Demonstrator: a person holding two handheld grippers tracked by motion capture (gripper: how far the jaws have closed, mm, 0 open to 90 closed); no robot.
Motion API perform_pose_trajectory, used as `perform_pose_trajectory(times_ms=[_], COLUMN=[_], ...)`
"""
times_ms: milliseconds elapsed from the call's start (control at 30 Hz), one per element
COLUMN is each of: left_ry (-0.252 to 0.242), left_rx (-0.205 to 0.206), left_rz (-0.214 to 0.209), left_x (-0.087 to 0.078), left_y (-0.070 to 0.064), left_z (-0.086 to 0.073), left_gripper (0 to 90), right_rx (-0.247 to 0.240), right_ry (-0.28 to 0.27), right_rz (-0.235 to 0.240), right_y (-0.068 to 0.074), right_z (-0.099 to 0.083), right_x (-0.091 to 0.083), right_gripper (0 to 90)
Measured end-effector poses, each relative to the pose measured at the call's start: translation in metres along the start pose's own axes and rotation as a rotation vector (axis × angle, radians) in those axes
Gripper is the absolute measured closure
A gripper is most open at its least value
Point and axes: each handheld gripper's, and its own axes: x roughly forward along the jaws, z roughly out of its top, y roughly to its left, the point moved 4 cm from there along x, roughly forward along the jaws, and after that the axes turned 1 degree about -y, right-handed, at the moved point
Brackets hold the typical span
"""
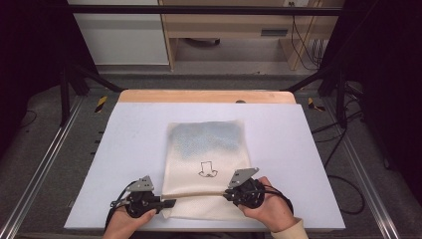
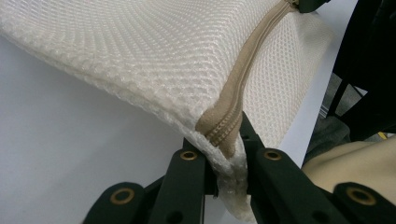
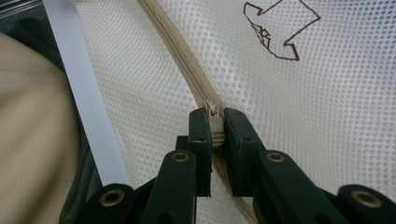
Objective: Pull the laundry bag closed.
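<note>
Closest to us, at the near edge of the table [image 1: 308,149], our two grippers hold a cream mesh bag [image 1: 206,164] that lies flat with its long axis running from the near edge toward the far edge. Its tan zipper [image 1: 199,194] crosses the bag's near end, parallel to that edge, and that line is what the coming pull turns on. Our left gripper [image 1: 166,203] is clamped on the zipper's end at the bag's near left corner, where we see the tape bunched between the jaws in the left gripper view [image 2: 229,140]. Our right gripper [image 1: 230,195] is closed on the zipper slider [image 3: 214,122] near the bag's right side, so the closed teeth run from it straight toward the left gripper. We judge the right hand does the travelling and the left only anchors. We find no readable writing or brand; a dark outlined arrow-shaped mark [image 1: 207,170] sits just beyond the zipper.
</note>
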Motion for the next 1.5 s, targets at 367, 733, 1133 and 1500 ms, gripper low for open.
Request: perform_pose_trajectory(times_ms=[367,733,1133,1500], left_ry=[0.0,0.002,0.004,0.004], left_rx=[0.002,0.001,0.001,0.004], left_rz=[0.004,0.001,0.004,0.01], left_x=[-0.001,0.0,0.0,0.0], left_y=[0.0,0.0,0.001,0.001], left_z=[0.0,0.0,0.0,0.0], left_gripper=[84.6,84.6,84.6,84.6], right_rx=[0.021,0.026,0.047,0.068], right_ry=[-0.006,-0.008,-0.008,-0.017], right_rz=[-0.013,-0.016,-0.032,-0.036], right_y=[-0.004,-0.003,-0.008,-0.012], right_z=[-0.007,-0.01,-0.019,-0.026], right_x=[-0.005,-0.007,-0.011,-0.016], right_gripper=[82.0,82.0,82.0,82.0])
